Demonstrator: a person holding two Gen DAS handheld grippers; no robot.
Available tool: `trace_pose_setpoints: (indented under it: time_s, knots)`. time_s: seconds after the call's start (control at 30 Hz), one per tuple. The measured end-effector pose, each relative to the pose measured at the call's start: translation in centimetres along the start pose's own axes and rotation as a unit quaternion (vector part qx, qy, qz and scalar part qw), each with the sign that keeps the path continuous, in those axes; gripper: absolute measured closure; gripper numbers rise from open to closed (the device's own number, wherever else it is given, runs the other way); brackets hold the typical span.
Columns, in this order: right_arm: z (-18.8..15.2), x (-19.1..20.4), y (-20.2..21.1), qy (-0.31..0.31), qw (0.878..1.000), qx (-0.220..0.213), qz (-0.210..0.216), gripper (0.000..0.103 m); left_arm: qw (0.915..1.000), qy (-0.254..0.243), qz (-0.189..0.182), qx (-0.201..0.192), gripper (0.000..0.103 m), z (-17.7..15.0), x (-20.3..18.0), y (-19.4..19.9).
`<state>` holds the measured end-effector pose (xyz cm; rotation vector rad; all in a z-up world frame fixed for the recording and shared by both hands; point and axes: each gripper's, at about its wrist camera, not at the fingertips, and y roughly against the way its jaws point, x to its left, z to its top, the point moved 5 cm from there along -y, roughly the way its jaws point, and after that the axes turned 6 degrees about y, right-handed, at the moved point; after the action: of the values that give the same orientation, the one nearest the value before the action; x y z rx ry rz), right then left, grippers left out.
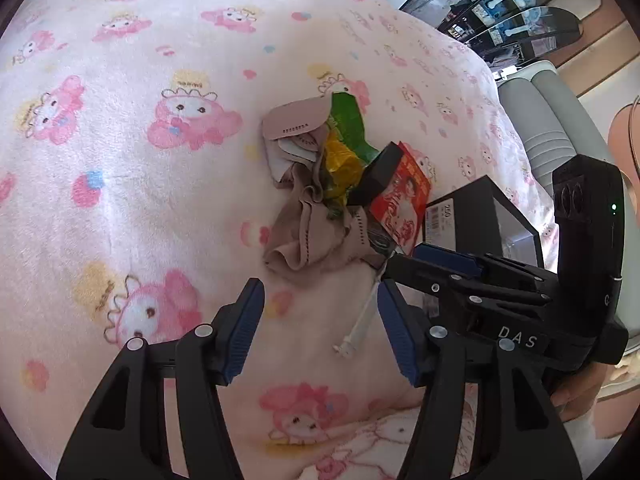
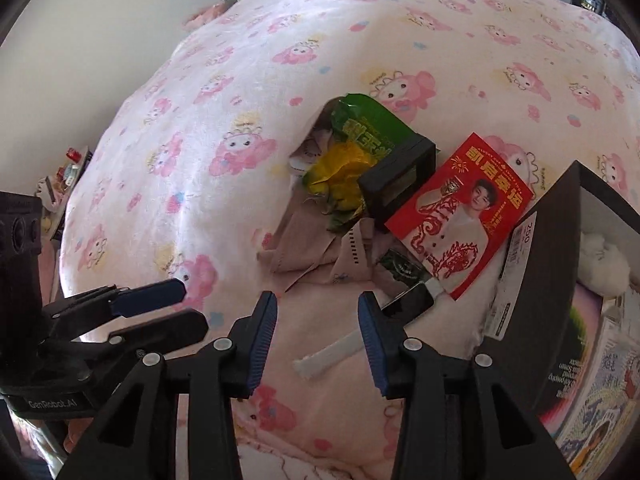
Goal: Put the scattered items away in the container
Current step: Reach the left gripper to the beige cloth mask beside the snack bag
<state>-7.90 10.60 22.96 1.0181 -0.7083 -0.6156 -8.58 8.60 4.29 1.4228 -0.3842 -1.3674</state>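
Observation:
A pile of scattered items lies on the pink bed blanket (image 1: 120, 200): beige cloth (image 1: 308, 236), a green and yellow snack wrapper (image 1: 344, 148), a small black box (image 1: 378, 176), a red card (image 1: 404, 200) and a white strap (image 1: 360, 324). The black container box (image 1: 476, 216) stands to the right of the pile. My left gripper (image 1: 320, 324) is open and empty, just short of the cloth. My right gripper (image 2: 318, 340) is open and empty, above the white strap (image 2: 332, 354) and near a dark phone-like slab (image 2: 412, 302). The pile shows again in the right wrist view: wrapper (image 2: 360, 136), black box (image 2: 400, 176), red card (image 2: 460, 216), container (image 2: 552, 264).
The container holds a white fluffy thing (image 2: 604, 260) and printed papers (image 2: 600, 392). A grey chair (image 1: 548, 120) and dark shelves (image 1: 512, 12) stand beyond the bed's right edge. A small cluttered table (image 2: 68, 172) sits at the far left by the wall.

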Motion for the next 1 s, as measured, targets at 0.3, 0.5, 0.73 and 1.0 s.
trace_pose_setpoints:
  time_s: [0.3, 0.5, 0.73, 1.0]
  knots:
    - [1.5, -3.5, -7.0, -0.060, 0.995, 0.052, -0.052, 0.064, 0.9966, 0.042, 0.005, 0.070, 0.051, 2.6, 2.7, -8.7]
    - [1.8, -2.8, -7.8, -0.068, 0.996, 0.050, 0.019, 0.065, 0.9983, 0.043, -0.028, 0.030, 0.100, 2.0, 1.2, -6.5]
    - [1.0, -0.7, -1.7, -0.050, 0.993, -0.023, 0.101, 0.085, 0.9962, 0.002, -0.086, -0.016, 0.102, 0.3, -4.5, 0.5]
    - [-0.1, -2.0, 4.0, -0.050, 0.995, -0.057, 0.065, 0.086, 0.9998, -0.016, -0.006, -0.003, 0.076, 0.0, -3.9, 0.7]
